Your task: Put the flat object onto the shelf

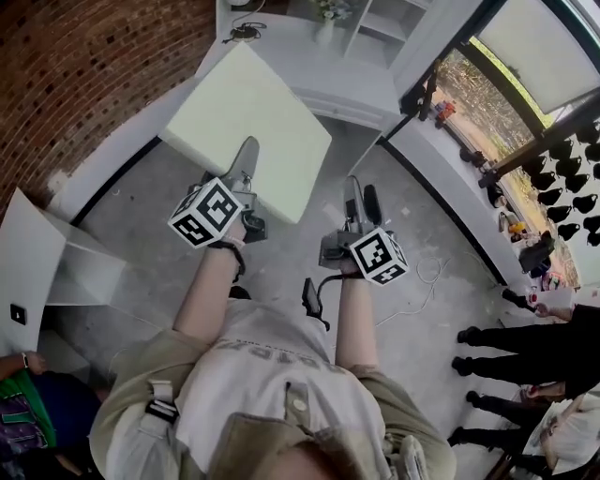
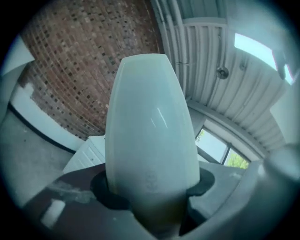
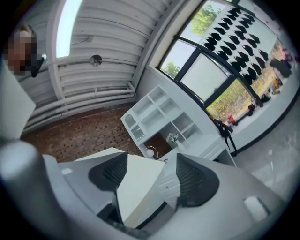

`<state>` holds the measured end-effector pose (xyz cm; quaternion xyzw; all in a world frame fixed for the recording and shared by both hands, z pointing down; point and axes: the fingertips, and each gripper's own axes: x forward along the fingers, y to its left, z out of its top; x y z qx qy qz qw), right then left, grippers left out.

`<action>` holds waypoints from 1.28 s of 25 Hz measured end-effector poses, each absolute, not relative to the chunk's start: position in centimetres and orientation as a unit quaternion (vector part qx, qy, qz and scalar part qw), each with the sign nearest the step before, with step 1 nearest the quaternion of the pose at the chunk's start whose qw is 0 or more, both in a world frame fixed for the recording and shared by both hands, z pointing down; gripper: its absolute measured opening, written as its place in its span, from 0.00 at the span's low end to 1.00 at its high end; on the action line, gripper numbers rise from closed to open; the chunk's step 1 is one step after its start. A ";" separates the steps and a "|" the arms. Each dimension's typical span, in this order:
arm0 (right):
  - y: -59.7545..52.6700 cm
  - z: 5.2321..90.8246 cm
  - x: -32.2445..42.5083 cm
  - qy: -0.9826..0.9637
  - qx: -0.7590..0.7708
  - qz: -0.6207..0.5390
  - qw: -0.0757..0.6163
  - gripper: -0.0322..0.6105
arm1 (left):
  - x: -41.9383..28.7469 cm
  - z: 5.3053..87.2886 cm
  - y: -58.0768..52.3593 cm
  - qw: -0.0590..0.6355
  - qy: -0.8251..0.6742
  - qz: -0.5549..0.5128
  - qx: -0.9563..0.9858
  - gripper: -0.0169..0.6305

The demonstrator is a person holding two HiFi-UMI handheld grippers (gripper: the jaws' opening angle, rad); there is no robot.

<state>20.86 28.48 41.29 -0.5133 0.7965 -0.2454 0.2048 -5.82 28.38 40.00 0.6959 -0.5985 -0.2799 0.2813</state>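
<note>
A pale flat board [image 1: 246, 127] hangs tilted over the floor, its near edge held in my left gripper [image 1: 246, 167]. In the left gripper view the board [image 2: 150, 117] fills the middle and both dark pads [image 2: 105, 192] sit against it, so that gripper is shut on it. My right gripper [image 1: 362, 199] stands open to the right of the board's near corner, apart from it. In the right gripper view the board [image 3: 138, 187] shows between the spread jaws, with a gap to the right pad [image 3: 194, 180]. The white shelf unit [image 1: 375, 28] stands ahead, against the far wall [image 3: 159, 117].
A brick wall [image 1: 84, 66] runs along the left. A white open cabinet [image 1: 56, 262] sits low at the left. Several people stand at the right [image 1: 525, 375], and one person is at bottom left [image 1: 23, 412]. A cable [image 1: 427, 277] lies on the concrete floor.
</note>
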 end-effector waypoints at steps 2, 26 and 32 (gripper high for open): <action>29.2 42.6 20.4 0.788 -0.499 -0.288 0.220 0.59 | -6.1 39.8 28.1 0.292 -0.596 -0.310 0.680 0.49; 21.9 48.9 10.2 0.685 -0.322 -0.530 0.383 0.68 | -4.5 43.5 18.7 0.394 -0.517 -0.399 0.647 0.49; 17.1 48.0 10.0 0.687 -0.338 -0.505 0.400 0.60 | -5.3 43.7 13.7 0.413 -0.485 -0.411 0.652 0.51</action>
